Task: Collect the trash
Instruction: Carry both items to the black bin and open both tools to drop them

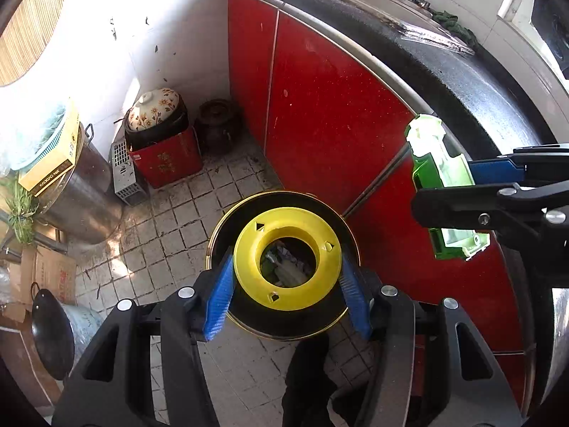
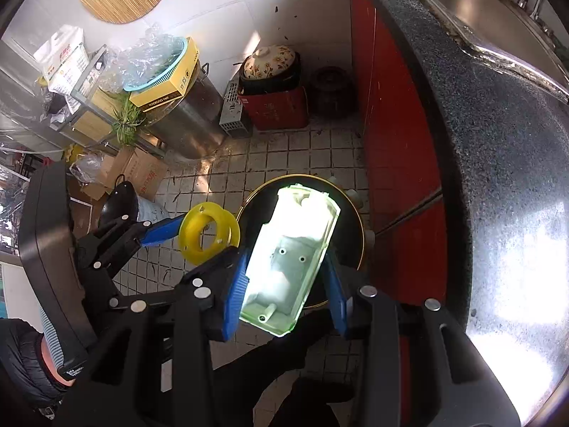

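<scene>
1. The left claw [image 1: 286,286] grips a yellow plastic ring [image 1: 287,258] by its outer edge, blue pads pressed to either side. Holding it flat like this lines its hole up over the bin, probably so it will fall straight in once let go.
2. The right claw [image 2: 284,277] is closed on a pale green plastic casing [image 2: 291,252], hollow side up, clamped across its long sides. It too hangs over the bin, apparently for the same drop.
3. The trash bin [image 1: 350,249], round and dark with a thin gold rim, stands on the tiled floor beside the red cabinet doors [image 1: 320,106]. Through the ring, crumpled paper and greenish scraps show inside; how full it is I cannot tell.
4. Farther off, a red box [image 2: 275,106] against the wall holds a dark pot with a flowered lid [image 2: 272,60].
5. The dark speckled counter [image 2: 498,142] runs above the cabinets.
</scene>
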Available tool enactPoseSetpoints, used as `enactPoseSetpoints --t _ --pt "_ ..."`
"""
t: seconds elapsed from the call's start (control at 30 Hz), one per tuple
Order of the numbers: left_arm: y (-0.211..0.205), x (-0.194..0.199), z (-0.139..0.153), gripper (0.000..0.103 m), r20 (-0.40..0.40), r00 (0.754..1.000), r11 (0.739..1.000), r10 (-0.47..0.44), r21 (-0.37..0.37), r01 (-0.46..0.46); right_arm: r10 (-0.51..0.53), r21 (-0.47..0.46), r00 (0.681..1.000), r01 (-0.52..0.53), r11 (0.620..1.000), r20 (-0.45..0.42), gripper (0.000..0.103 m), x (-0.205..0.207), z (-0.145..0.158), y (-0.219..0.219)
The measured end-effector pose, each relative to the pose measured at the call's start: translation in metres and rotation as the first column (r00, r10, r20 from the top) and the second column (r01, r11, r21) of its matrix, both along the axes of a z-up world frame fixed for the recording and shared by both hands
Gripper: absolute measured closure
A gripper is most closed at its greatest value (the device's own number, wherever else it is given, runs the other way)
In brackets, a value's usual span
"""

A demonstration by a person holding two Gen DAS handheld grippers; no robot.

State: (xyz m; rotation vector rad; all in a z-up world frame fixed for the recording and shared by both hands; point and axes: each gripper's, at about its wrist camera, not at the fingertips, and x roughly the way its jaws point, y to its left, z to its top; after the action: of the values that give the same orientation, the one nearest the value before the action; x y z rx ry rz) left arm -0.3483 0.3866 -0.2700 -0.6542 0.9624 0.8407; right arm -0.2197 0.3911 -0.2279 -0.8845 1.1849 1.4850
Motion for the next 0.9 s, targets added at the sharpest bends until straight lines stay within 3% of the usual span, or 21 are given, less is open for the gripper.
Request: enactPoseSetpoints --t 0.1,0.13,0.2,0.27,0.6,0.77,0.9 --pt "0.005 -0.002 -0.006 0.048 -0.001 1.000 1.000 -0.010 -0.011 0.010 -0.005 0.002 1.000 0.005 1.000 0.002 0.062 0.000 -0.003 0.004" --pt "0.005 -0.002 -0.008 0.042 -0.003 1.000 1.000 -0.020 -0.010 0.020 -0.007 0.005 1.000 0.007 1.000 -0.008 0.061 0.000 -0.002 0.005" --pt "0.004 -0.003 -0.007 0.024 -0.023 0.999 1.000 -0.022 0.019 0.022 -0.017 0.018 1.000 0.018 1.000 -0.013 0.031 0.002 -0.001 0.006" --pt "0.003 -0.005 -0.003 0.020 -0.017 1.000 0.999 -0.019 0.042 0.020 -0.028 0.033 0.999 0.028 0.999 -0.019 0.023 0.004 0.003 0.006" --pt "0.002 -0.010 0.017 0.020 -0.021 1.000 0.999 -0.015 0.048 0.016 -0.077 0.073 0.997 0.078 0.994 -0.026 0.021 0.018 0.035 -0.016" --pt "-0.014 0.013 0.058 0.010 -0.026 0.995 0.988 -0.097 0.116 0.099 -0.165 0.145 0.986 0.169 0.975 -0.034 0.014 0.046 0.081 -0.052" --pt "-0.033 0.049 0.099 0.007 -0.023 0.984 0.970 -0.176 0.165 0.178 -0.270 0.224 0.962 0.269 0.937 -0.026 0.009 0.085 0.127 -0.099"
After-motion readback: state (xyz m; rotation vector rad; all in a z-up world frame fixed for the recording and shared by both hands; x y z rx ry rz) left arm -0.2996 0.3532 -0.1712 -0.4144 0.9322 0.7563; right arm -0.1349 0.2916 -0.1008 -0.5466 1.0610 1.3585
